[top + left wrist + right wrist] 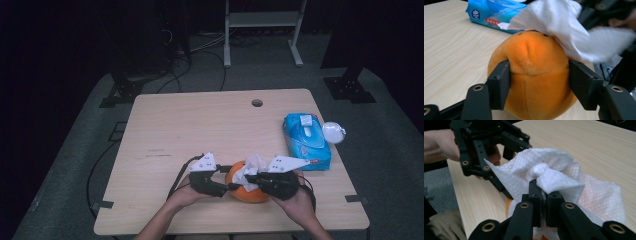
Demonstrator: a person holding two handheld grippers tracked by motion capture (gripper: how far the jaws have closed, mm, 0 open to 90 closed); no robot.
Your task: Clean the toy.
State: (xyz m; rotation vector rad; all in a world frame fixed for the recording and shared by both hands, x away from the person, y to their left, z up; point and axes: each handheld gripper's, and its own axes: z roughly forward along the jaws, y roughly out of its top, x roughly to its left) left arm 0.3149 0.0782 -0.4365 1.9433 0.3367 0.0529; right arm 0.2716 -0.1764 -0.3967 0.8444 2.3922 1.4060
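Orange plush ball (534, 75) braced by the left claw (539, 82) — right claw (543, 195) pinches a white wet wipe (564, 180) shut, wiping its top.

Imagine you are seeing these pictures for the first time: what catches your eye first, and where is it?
An orange plush ball at the table's near edge stands out, clamped between the pads of the left tool. A white wipe is draped over its top, pinched in the right tool. A blue pack of wipes lies near the table's right edge.
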